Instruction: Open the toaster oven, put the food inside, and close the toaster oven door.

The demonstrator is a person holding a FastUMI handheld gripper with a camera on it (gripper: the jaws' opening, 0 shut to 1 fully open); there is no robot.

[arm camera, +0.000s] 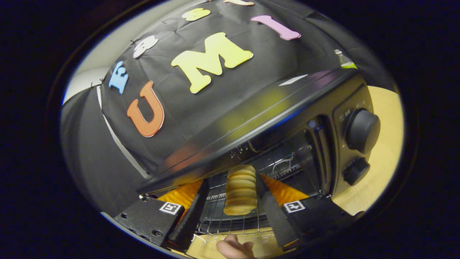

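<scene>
Black cloth hangs behind a black toaster oven (251, 118) standing on a pale wooden table (386, 144). Its door is open, showing the wire rack (233, 212) inside. Two dark knobs (one large (362, 130), one smaller (355, 171)) sit on its front panel. The gripper (233, 208) reaches into the opening, fingers spread apart. A ridged golden pastry (240, 190) rests on the rack between them; contact with either finger cannot be told. A hand (235, 248) shows just below.

Ridged golden bread roll (240, 190) on wire rack inside open black toaster oven (287, 118).
</scene>
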